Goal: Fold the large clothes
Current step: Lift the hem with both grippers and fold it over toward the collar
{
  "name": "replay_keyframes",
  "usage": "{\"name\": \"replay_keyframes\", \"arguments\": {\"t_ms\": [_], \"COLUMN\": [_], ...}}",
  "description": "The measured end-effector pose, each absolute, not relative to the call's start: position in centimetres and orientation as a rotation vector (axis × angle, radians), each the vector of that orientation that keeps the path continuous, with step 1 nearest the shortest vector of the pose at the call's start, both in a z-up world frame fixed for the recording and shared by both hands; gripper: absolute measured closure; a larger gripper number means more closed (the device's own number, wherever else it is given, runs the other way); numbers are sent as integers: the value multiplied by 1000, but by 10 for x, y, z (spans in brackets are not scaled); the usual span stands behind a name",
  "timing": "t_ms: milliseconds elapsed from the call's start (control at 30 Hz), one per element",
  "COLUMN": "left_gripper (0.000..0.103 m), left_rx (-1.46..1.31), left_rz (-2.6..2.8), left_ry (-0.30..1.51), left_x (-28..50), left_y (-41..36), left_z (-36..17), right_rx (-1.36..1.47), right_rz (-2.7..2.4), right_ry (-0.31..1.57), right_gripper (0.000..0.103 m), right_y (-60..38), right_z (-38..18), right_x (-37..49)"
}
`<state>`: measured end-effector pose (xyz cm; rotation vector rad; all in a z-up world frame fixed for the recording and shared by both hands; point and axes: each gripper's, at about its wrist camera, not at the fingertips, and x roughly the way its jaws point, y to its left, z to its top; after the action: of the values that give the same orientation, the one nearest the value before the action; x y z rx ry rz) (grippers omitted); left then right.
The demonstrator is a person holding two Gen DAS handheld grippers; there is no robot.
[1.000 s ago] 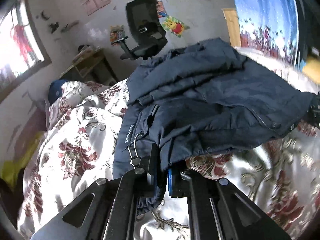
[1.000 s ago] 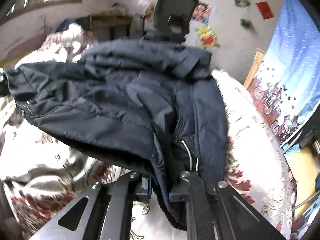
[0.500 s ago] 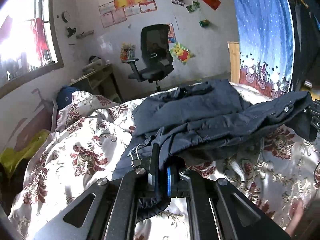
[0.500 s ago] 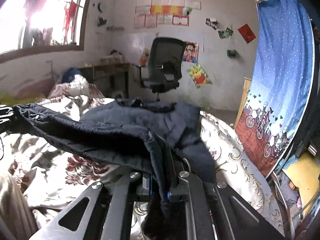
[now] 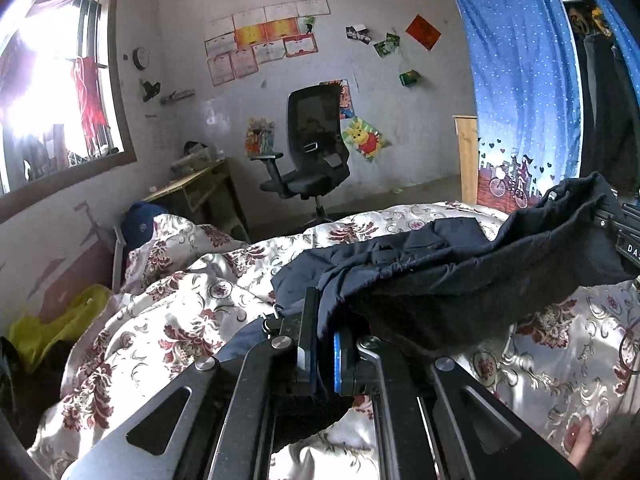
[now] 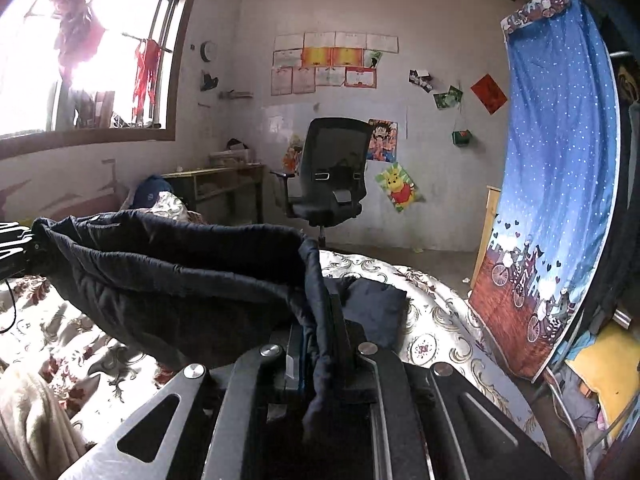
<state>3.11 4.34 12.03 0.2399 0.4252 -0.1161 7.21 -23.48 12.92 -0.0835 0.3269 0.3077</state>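
Both tongs clamped on the dark navy jacket: left tongs pinch one corner of its edge, right tongs pinch the other, fabric bunched between the pads on each. Jacket edge hangs stretched in the air between the two, above the bed with the floral satin quilt, its far part resting on the quilt. Behind the bed: black office chair, wooden desk under the window, blue curtain on the right.
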Motion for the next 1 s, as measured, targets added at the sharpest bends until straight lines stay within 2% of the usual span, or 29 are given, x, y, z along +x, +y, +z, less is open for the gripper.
{"name": "replay_keyframes", "arguments": {"t_ms": [300, 1000], "left_gripper": [99, 99], "left_rx": [171, 201], "left_rz": [-100, -55], "left_ry": [506, 521], "left_x": [85, 223], "left_y": [45, 49], "left_z": [111, 94], "right_rx": [-66, -97], "right_rz": [308, 280], "right_ry": [419, 479], "right_gripper": [95, 95], "right_y": [-228, -205], "right_z": [114, 90], "right_x": [126, 271]}}
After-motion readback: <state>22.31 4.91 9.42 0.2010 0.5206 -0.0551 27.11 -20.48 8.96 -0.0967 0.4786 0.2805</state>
